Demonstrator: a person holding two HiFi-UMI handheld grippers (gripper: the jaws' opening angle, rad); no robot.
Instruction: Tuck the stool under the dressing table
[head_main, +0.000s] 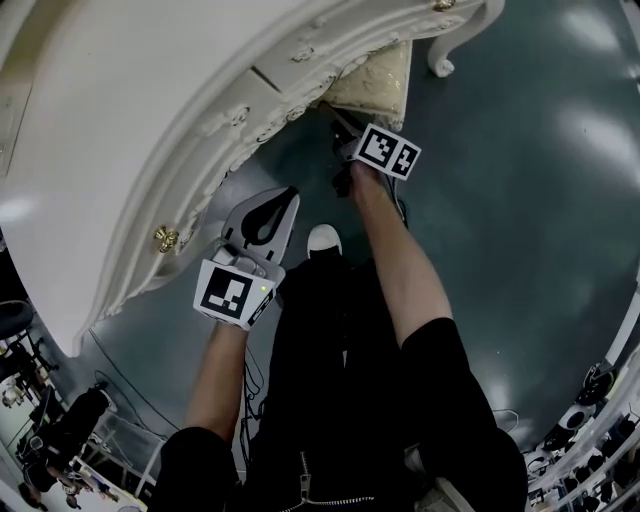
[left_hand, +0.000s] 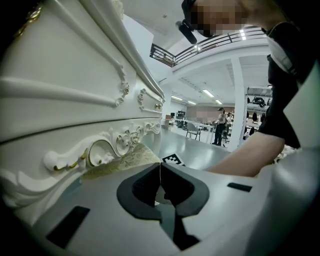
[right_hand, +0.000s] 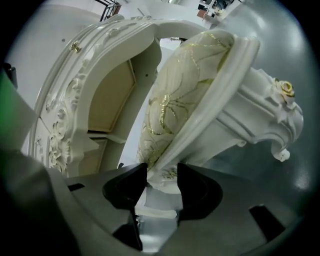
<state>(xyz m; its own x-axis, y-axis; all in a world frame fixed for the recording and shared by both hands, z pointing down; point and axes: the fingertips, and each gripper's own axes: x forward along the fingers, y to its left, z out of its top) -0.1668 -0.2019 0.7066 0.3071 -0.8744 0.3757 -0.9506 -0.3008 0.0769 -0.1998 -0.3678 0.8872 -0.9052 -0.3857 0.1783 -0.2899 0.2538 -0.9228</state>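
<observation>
Here the right gripper (right_hand: 162, 172) is clamped on the near edge of the stool (right_hand: 240, 110): its two dark pads stand on either side of the white carved rim, just below the gold-patterned seat cushion (right_hand: 175, 95), and the rim fills the gap between them. I judge the grip is taken on the frame and not on the cushion because the wood is rigid and gives something firm to push against. The left gripper (left_hand: 160, 172) has its jaws pressed together with nothing between them; it hangs near the carved front of the dressing table (left_hand: 75, 100), touching nothing, and looks like a spare hand for now. From the head view the stool lies at the far side of the scene, its seat partly beneath the table's curved front edge while one scrolled leg (head_main: 440, 65) stands out on the dark floor (head_main: 520, 250) to the right, so the tucking seems under way but not done. Beyond the stool, the kneehole (right_hand: 107, 100) opens as a bare recess with a tan inner panel; nothing else shows inside it. The table's drawer, marked by a gold knob (head_main: 165, 238), is closed and its contents are hidden.
</observation>
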